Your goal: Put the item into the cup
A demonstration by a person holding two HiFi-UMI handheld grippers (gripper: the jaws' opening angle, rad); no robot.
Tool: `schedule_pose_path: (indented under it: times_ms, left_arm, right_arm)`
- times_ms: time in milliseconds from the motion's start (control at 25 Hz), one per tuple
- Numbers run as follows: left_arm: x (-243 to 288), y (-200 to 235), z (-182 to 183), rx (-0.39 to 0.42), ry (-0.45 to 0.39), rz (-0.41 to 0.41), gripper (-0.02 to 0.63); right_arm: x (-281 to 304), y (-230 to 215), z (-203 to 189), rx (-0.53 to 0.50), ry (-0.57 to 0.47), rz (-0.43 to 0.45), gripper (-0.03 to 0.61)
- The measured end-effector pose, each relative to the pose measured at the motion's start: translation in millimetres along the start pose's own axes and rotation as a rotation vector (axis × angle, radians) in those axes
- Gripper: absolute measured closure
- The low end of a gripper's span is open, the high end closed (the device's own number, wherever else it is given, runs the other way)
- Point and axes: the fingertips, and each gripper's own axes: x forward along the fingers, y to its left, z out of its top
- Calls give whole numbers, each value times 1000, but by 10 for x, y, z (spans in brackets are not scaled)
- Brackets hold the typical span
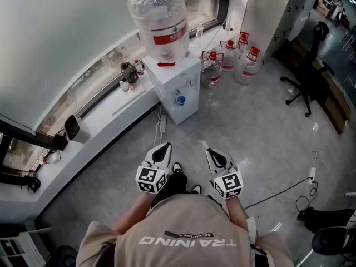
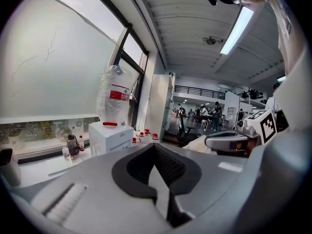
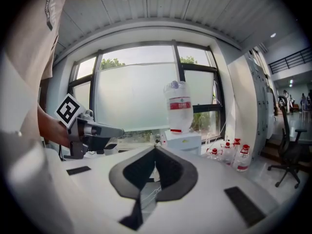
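Left gripper (image 1: 166, 147) and right gripper (image 1: 208, 149) both pinched closed, nothing in them; water dispenser (image 1: 177, 88) stands far ahead.

The head view looks steeply down from above the person, the dispenser (image 1: 178, 88) far ahead. Each gripper view sits low and faces forward along its jaws. All three share the dispenser and the bottles (image 1: 231, 57) on its right. The left gripper view catches the right gripper (image 2: 209, 141), and the right gripper view the left gripper (image 3: 119, 130).
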Motion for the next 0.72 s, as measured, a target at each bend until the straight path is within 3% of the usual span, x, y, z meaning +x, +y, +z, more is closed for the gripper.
schedule_pose_path:
  times_ms: [320, 720]
  left_arm:
    - [559, 544, 381, 31, -30, -29, 606]
    - [1049, 1096, 501, 65, -16, -111, 606]
  right_arm:
    - [667, -330, 348, -83, 11, -19, 568]
    - [1413, -501, 354, -47, 50, -83, 568]
